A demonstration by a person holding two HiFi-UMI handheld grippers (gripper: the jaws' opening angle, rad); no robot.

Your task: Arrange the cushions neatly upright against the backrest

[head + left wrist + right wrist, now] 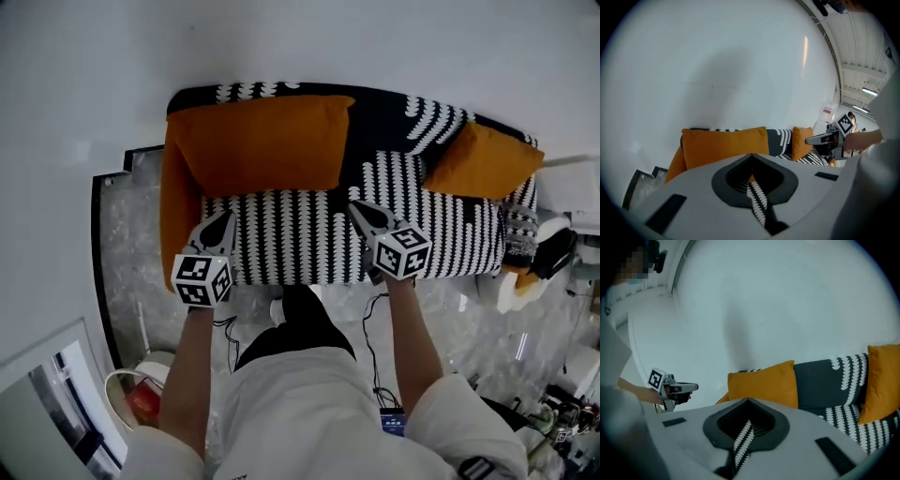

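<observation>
Orange is what I steer by: the big cushion (258, 141) leans on the backrest (394, 112) at the sofa's (309, 239) left end, its long side running along the backrest, and the small cushion (483, 161) sits in the far right corner, turned at an angle to the backrest rather than square with it. My left claw (223, 221) and right claw (361, 211) both hang over the front of the striped seat, clenched tight with nothing between the jaws; through each claw's own view I see only the seat pattern past the closed tips. The big cushion lies straight ahead of the left claw, and its right end reaches nearly in line with the right claw. The small cushion lies ahead and well off to the right of the right claw, so I judge that hand the nearer one for squaring it up, reaching forward and outward.
</observation>
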